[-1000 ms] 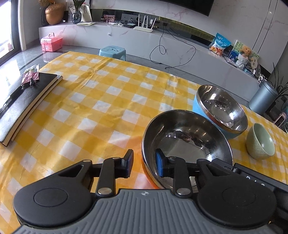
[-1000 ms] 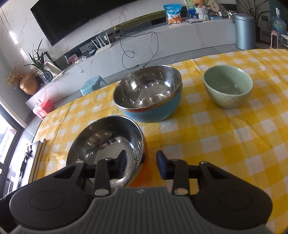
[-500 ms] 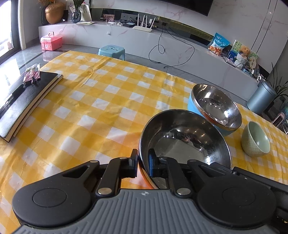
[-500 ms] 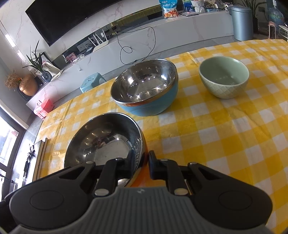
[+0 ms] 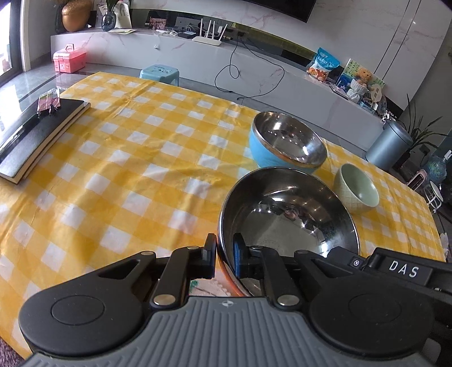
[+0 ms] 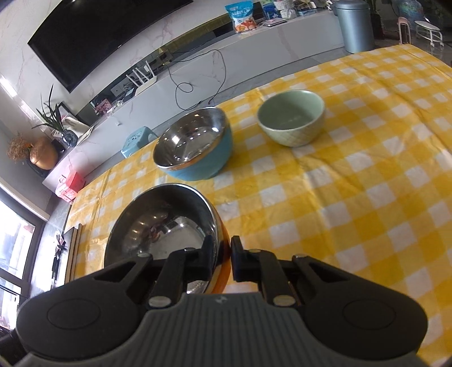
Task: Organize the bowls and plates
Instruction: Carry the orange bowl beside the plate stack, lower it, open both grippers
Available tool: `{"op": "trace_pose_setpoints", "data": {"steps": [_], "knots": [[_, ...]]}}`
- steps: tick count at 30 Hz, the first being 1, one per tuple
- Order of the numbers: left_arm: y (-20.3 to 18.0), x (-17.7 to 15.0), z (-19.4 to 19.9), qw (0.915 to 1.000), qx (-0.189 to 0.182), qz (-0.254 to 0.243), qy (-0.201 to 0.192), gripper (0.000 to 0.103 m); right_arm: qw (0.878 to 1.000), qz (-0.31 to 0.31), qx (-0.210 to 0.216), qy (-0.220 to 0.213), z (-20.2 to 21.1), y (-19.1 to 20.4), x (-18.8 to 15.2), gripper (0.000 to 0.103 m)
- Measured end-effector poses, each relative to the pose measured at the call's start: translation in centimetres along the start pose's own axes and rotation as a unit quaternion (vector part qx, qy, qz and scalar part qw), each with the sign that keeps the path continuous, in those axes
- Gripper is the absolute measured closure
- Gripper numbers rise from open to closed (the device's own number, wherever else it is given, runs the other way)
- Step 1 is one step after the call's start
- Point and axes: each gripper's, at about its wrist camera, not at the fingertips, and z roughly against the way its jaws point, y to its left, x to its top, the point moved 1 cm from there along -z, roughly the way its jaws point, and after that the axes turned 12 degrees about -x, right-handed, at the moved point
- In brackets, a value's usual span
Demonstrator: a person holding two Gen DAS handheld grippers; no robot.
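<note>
A home living room with a dining table. A large flat television (image 6: 104, 36) hangs on a marble-look wall above a long low media shelf (image 5: 197, 53) carrying a white router (image 5: 207, 39), a snack bag (image 5: 322, 65), a soft toy (image 5: 358, 82) and a gold vase (image 5: 75, 15). A table under a yellow-and-white checked cloth (image 5: 127, 158) stands in front, with a small blue stool (image 5: 159, 73), a pink box (image 5: 69, 58), a grey bin (image 5: 388, 146) and potted plants (image 6: 53, 118) around it.

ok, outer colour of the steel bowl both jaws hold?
Orange outside, steel inside; right wrist view shows it best.
</note>
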Motion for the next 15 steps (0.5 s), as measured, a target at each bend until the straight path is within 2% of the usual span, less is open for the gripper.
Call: {"op": "trace_pose_setpoints", "data": {"steps": [4,15], "knots": [[-1.2,-1.8,0.5,0.9998,-0.013,0.007,0.011,0.09,1.0,-0.012,-0.003,-0.001,1.5,-2.3,-0.6,0.093],[-4.9,-5.0,1.4,0.9982,-0.047,-0.018,0.033,0.09,0.999,-0.047,-0.015,0.002,4.3,-8.8,-2.6,0.095]]}}
